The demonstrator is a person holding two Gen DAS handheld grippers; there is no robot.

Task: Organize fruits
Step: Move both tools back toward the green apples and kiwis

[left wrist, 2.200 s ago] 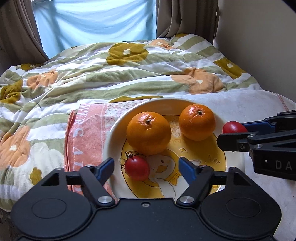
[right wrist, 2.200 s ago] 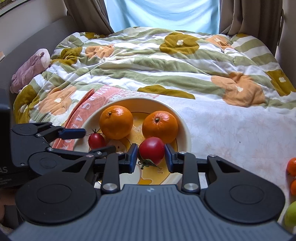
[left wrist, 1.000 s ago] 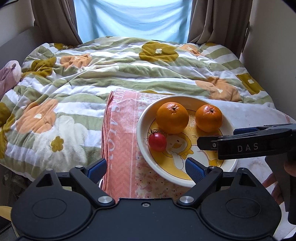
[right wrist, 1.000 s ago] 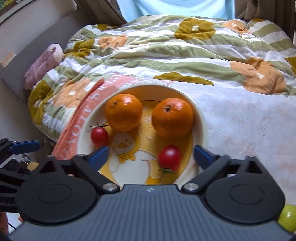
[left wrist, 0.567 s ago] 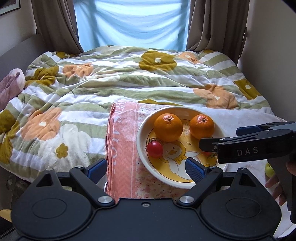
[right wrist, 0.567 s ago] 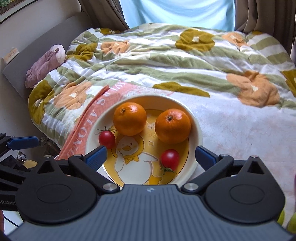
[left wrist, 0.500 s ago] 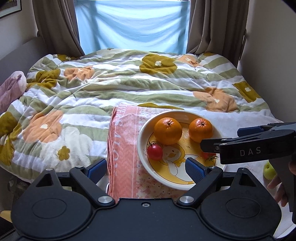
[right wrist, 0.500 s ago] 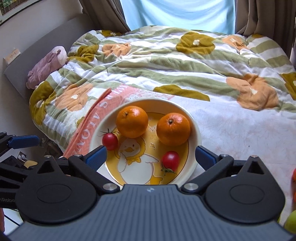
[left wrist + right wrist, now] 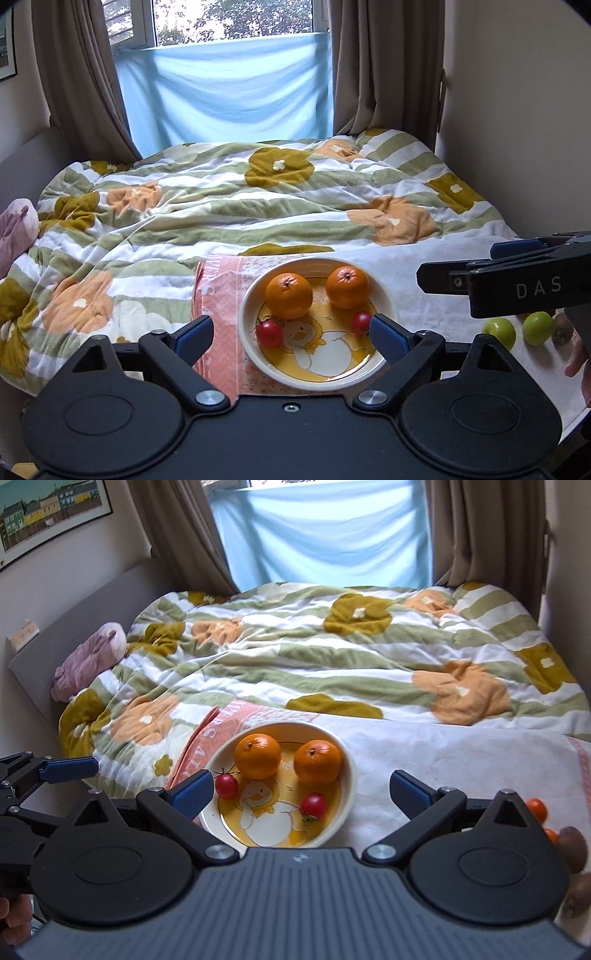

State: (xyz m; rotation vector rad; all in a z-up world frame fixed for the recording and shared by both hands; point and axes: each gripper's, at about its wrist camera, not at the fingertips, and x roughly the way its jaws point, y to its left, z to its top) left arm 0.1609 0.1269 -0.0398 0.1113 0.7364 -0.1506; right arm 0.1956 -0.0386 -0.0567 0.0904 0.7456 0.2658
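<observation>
Four fruits sat in the plate (image 9: 384, 295): two oranges (image 9: 288, 290) at the far side and two small tomatoes (image 9: 269, 333) nearer, spread apart so none touched, which looked like deliberate sorting onto the duck-printed dish. That plate rested on a pink towel (image 9: 218, 295) laid over the bed (image 9: 221, 206), probably to give it a flatter seat on the soft quilt. Just ahead of and below the left hand-held gripper (image 9: 291, 334), the plate lay between its spread blue fingers; the jaws stood wide and released, grasping nothing. Beside it, the right hand-held gripper (image 9: 301, 789) was likewise released and empty, with the plate ahead of it and slightly toward its left finger. Off to the right of both tools, well apart from the plate, loose fruit waited on the white sheet: green ones (image 9: 499, 331), small orange ones (image 9: 536, 809) and brown kiwi-like ones (image 9: 572, 843). I judged those were the pieces not yet sorted, and neither tool was close to them.
</observation>
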